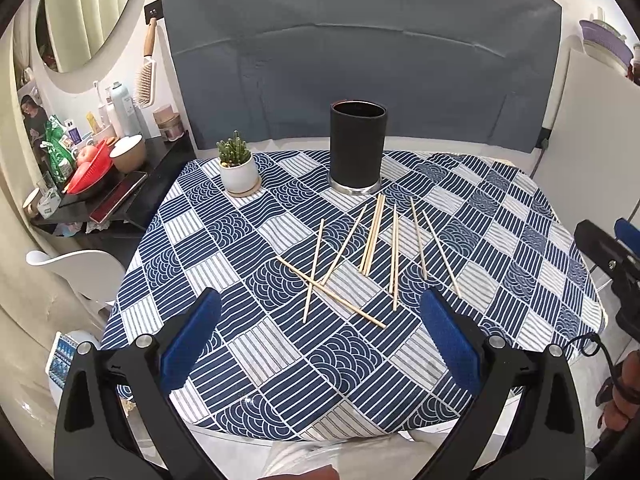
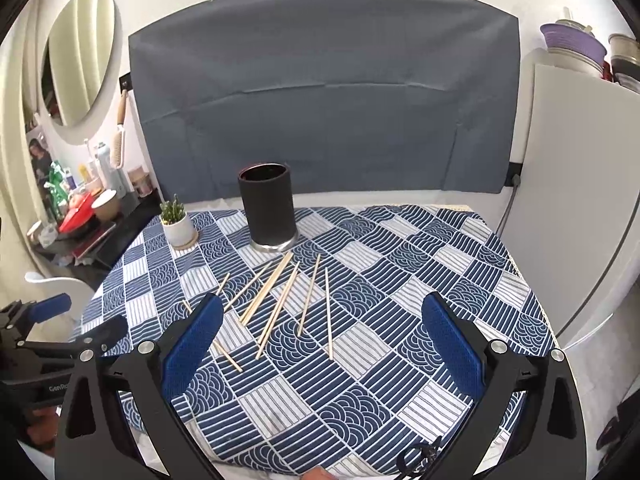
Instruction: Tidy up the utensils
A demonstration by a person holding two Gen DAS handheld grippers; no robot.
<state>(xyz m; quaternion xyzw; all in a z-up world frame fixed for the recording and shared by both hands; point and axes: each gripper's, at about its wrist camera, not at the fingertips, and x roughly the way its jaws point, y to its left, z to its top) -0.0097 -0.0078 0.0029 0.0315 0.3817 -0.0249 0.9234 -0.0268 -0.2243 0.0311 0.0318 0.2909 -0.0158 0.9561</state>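
Several wooden chopsticks lie scattered on the blue patterned tablecloth, some crossing each other; they also show in the right wrist view. A tall black cylindrical holder stands upright behind them, open at the top, also in the right wrist view. My left gripper is open and empty, above the cloth just in front of the chopsticks. My right gripper is open and empty, over the cloth to the right of the chopsticks.
A small potted cactus on a coaster stands left of the holder. A cluttered dark side table and a white chair are off the left edge. A grey board stands behind the table; a white cabinet is on the right.
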